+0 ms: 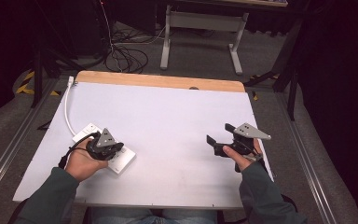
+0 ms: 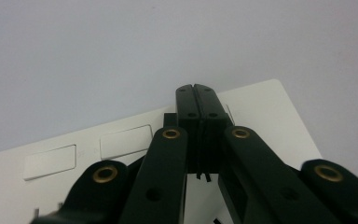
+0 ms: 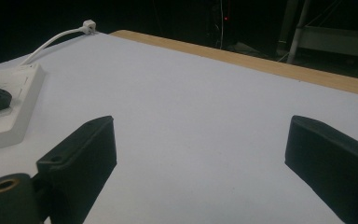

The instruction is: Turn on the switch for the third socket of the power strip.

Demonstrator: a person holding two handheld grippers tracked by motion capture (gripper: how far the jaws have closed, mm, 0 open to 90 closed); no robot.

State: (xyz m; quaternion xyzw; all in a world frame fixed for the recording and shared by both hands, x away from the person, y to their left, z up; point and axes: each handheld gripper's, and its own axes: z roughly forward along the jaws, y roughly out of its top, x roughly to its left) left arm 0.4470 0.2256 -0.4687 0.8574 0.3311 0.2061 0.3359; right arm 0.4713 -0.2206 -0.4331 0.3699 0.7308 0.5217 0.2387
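Table: white top [image 1: 168, 121] with a bare wooden strip [image 1: 161, 80] along its far edge.
Floor: grey carpet [image 1: 200, 58], with black cables [image 1: 123, 58] coiled on it beyond the table.
Furniture: a grey metal desk frame [image 1: 235, 51] stands farther back.
Light: table lit, surroundings dark.

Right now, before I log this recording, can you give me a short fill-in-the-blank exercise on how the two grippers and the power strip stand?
1. The left gripper has its fingers ____, with nothing between them.
2. That gripper is over the white ____, which lies on the table.
3. The right gripper has its fingers ____, over bare table.
4. The power strip has a cable that is ____ in colour.

Missing words: shut; power strip; open; white
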